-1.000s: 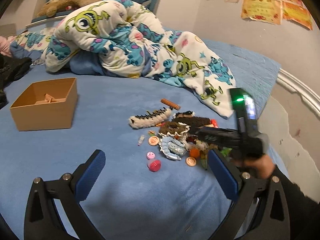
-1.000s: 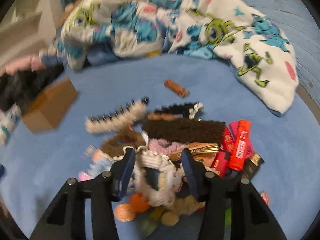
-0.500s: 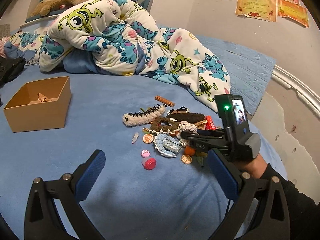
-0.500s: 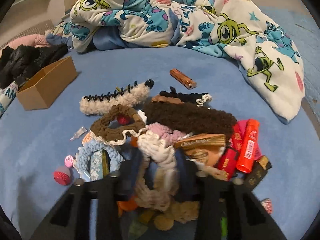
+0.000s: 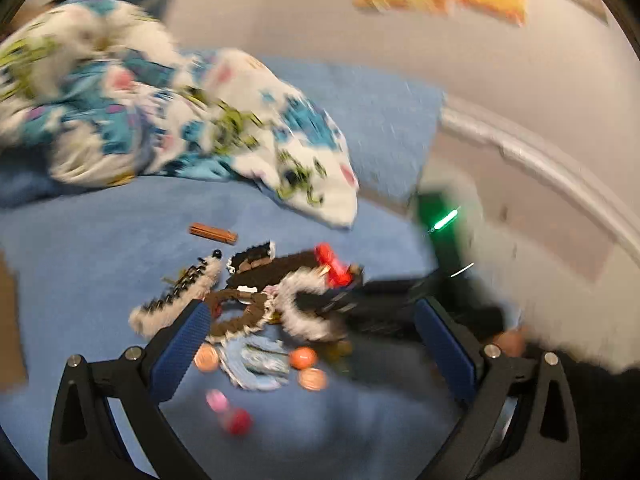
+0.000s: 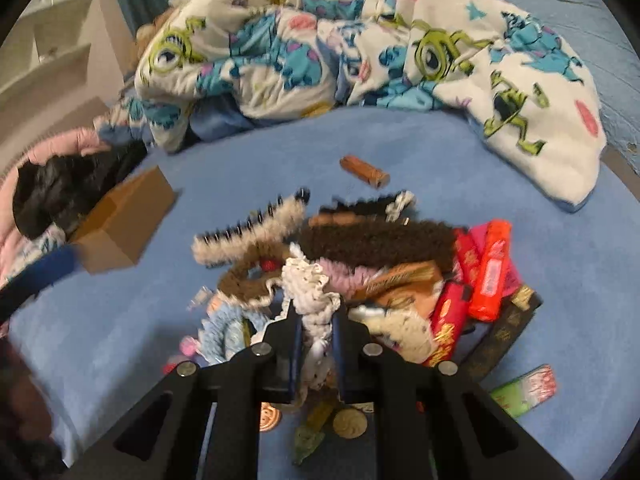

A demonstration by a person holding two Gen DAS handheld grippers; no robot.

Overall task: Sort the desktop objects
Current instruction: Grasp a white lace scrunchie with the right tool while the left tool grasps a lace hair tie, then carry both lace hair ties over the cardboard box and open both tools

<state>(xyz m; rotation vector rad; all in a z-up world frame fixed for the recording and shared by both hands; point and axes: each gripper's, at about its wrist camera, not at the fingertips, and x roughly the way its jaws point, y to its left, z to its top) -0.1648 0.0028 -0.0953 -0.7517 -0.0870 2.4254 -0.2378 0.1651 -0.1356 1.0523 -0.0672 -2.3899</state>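
A heap of small objects lies on the blue bedspread (image 6: pixel 480 184): scrunchies, fluffy hair claws, red tubes (image 6: pixel 490 268) and coins (image 6: pixel 350 422). My right gripper (image 6: pixel 316 314) is shut on the white crocheted scrunchie (image 6: pixel 308 280) at the near side of the heap, which bulges above the jaws. In the blurred left wrist view this scrunchie (image 5: pixel 296 300) hangs from the dark right gripper (image 5: pixel 360 304). My left gripper (image 5: pixel 310 320) stands open close over the heap's near edge, nothing between its blue pads. A white fluffy claw (image 6: pixel 248 232) and a brown scrunchie (image 6: pixel 240 280) lie just behind.
An open cardboard box (image 6: pixel 120 220) sits left of the heap. A crumpled cartoon blanket (image 6: pixel 360 40) fills the back of the bed. A small brown stick (image 6: pixel 364 170) lies apart behind the heap; a green packet (image 6: pixel 524 390) lies at near right. Dark clothes (image 6: pixel 60 184) are at far left.
The right jaws closed from half open onto the white scrunchie. The left gripper swung right and nearer the heap, so the box slid to its view's left edge.
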